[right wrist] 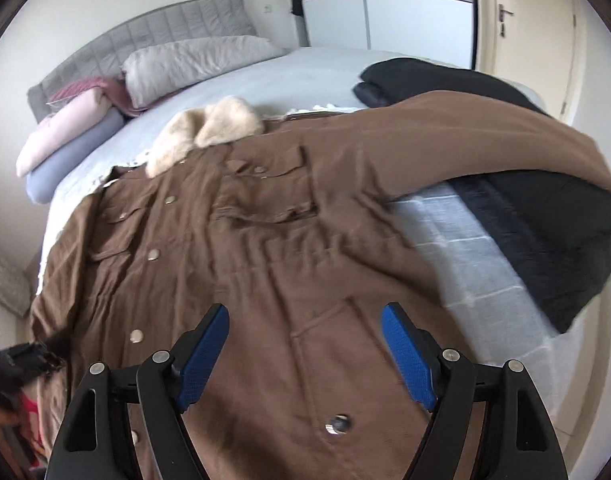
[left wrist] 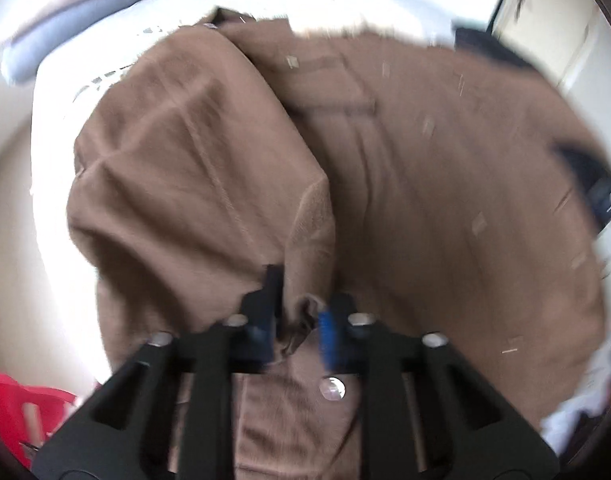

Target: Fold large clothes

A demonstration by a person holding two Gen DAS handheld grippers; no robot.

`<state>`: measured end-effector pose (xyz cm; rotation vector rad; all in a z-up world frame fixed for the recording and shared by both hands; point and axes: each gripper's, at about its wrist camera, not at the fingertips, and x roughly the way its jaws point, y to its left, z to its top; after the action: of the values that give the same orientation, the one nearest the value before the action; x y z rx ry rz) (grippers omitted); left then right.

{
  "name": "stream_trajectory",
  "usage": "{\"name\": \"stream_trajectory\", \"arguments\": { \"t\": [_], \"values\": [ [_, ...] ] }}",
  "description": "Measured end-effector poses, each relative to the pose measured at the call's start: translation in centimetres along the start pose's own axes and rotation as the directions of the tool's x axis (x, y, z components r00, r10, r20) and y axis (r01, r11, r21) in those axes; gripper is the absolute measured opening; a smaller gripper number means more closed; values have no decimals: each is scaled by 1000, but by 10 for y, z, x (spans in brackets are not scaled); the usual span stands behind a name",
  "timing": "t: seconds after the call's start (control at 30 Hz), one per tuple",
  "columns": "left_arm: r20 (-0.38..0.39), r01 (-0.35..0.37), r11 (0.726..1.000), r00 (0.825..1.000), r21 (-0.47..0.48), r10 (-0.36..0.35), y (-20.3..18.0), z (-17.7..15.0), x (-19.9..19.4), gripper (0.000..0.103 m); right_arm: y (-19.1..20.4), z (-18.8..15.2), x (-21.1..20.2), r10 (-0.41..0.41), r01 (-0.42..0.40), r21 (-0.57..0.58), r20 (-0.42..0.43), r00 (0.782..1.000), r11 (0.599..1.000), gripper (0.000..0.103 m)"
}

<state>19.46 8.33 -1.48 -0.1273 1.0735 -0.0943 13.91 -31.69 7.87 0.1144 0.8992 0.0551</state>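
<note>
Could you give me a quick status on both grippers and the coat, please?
Left gripper shut on brown coat. Right gripper open above it. Black clothes under one sleeve.

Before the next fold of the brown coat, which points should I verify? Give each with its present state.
1. Left hand-held gripper has a hold on the brown coat: ok, shut on bunched fabric.
2. Right hand-held gripper ready to grasp: ok, open and empty above the coat.
3. Coat front lying flat: ok mostly, with some wrinkles.
4. Far sleeve clear of other things: not ok, it lies over the black clothes.
5. Fur collar tucked: not ok, it lies spread on the bed.
6. Firmness of left grip: cannot tell, picture is blurred.
</note>
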Motion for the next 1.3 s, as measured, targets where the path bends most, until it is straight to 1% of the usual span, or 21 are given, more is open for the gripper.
{"name": "stream_trajectory", "arguments": {
  "t": [0.03,0.07,0.13,0.27,0.3,0.33,0.4,0.47,0.57,0.7,0.8,0.87,1.0,1.03,1.1,1.13,1.17,1.2,1.23,1.27,1.3],
  "values": [
    [21,1,1000,1000,-18,-1,7,5,-12,11,3,-4,-1,6,-6,-5,5,1000,1000,80],
    [78,-68,998,995,-16,69,17,13,-32,11,3,-4,-1,0,1,-7,6,1000,1000,80],
    [159,-151,988,976,-14,151,37,29,-65,11,0,-4,-2,-22,22,-1,8,1000,1000,80],
    [250,-228,965,934,-132,255,111,72,-129,11,-9,-3,8,-24,24,25,-7,1000,999,80],
    [269,-278,944,909,-176,318,134,86,-143,11,-11,-2,11,-29,29,30,-10,1000,999,80],
    [278,-310,929,891,-203,358,150,95,-150,11,-14,-2,12,-33,34,37,-14,999,999,80],
    [280,-401,873,836,-276,472,188,117,-164,11,-19,-2,12,-36,37,46,-15,999,998,80],
    [260,-474,822,790,-316,555,218,134,-167,11,-23,-2,12,-47,48,50,-13,999,998,80],
    [210,-521,769,760,-370,615,262,151,-158,11,-28,-3,16,-73,73,46,-14,997,996,80],
    [143,-590,706,719,-392,680,302,162,-123,11,-33,-3,27,-102,103,50,-37,994,993,80],
    [67,-626,664,705,-408,706,329,161,-93,11,-37,-3,35,-117,120,51,-54,992,991,80],
    [18,-631,645,709,-431,705,353,159,-73,11,-37,-4,38,-132,135,45,-60,989,990,80],
    [-31,-616,631,726,-471,687,384,154,-45,14,-33,-4,44,-159,161,26,-67,985,987,80],
    [-28,-618,623,720,-479,693,388,154,-45,16,-32,-5,45,-163,165,20,-70,984,986,80],
    [-13,-642,594,684,-484,729,394,156,-50,25,-29,-5,48,-168,169,11,-74,983,986,80],
    [-12,-668,566,652,-483,758,395,154,-53,25,-28,-6,49,-168,169,7,-75,983,986,80],
    [-4,-700,523,601,-486,800,396,155,-61,26,-27,-6,49,-166,167,4,-76,983,986,80],
    [14,-693,521,595,-497,804,396,157,-67,33,-26,-6,49,-166,166,4,-77,983,986,80],
    [34,-663,549,622,-510,782,397,155,-73,39,-25,-6,49,-165,165,3,-78,983,986,80],
    [46,-630,578,655,-518,755,398,151,-78,54,-24,-7,49,-162,163,3,-79,984,987,80],
    [63,-580,622,703,-526,709,398,147,-81,64,-23,-6,48,-157,158,4,-78,984,987,80]
  ]
}}
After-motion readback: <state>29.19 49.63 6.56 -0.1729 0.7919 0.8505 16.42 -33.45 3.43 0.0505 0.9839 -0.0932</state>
